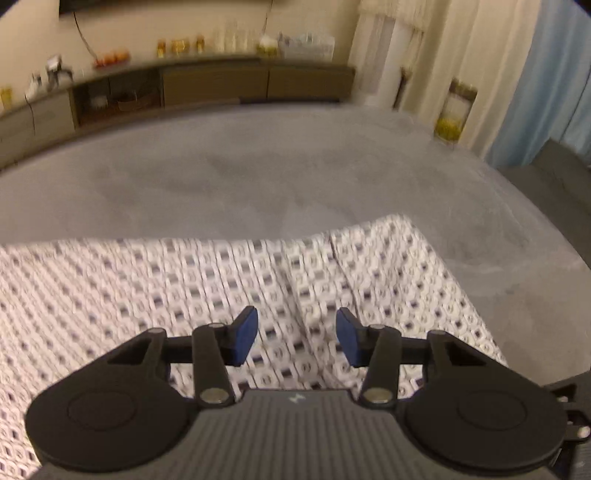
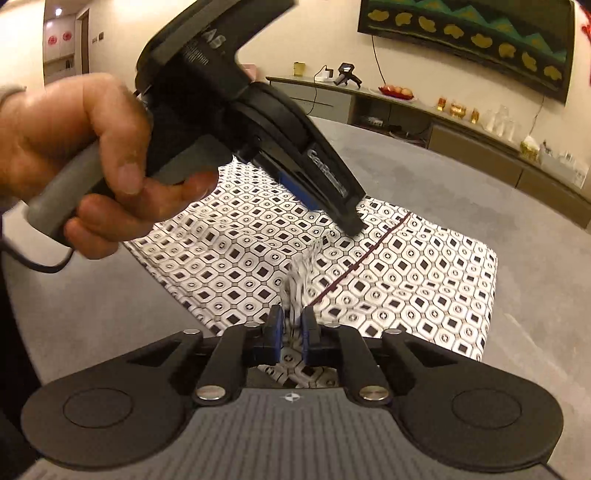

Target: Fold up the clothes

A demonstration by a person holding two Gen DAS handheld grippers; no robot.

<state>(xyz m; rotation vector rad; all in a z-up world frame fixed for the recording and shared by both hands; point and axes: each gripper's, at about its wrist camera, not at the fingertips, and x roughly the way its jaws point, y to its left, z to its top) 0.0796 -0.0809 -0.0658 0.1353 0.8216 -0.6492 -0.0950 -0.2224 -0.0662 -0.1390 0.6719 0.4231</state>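
A white garment (image 1: 147, 288) printed with small dark squares lies flat on a grey surface (image 1: 258, 173). My left gripper (image 1: 295, 325) hovers over it, open, its blue pads (image 1: 245, 332) well apart with only cloth below them. In the right wrist view a hand (image 2: 74, 147) holds that left gripper (image 2: 332, 206) above the far part of the garment (image 2: 406, 280). My right gripper (image 2: 291, 325) is shut on a pinched-up ridge of the fabric (image 2: 299, 273) at the garment's near edge, beside a dark red seam line (image 2: 369, 254).
Bare grey surface (image 2: 92, 295) surrounds the garment on all sides. A long low sideboard (image 1: 221, 81) with jars and fruit runs along the far wall, under a framed picture (image 2: 469, 33). Cream and blue curtains (image 1: 480, 74) hang at the right.
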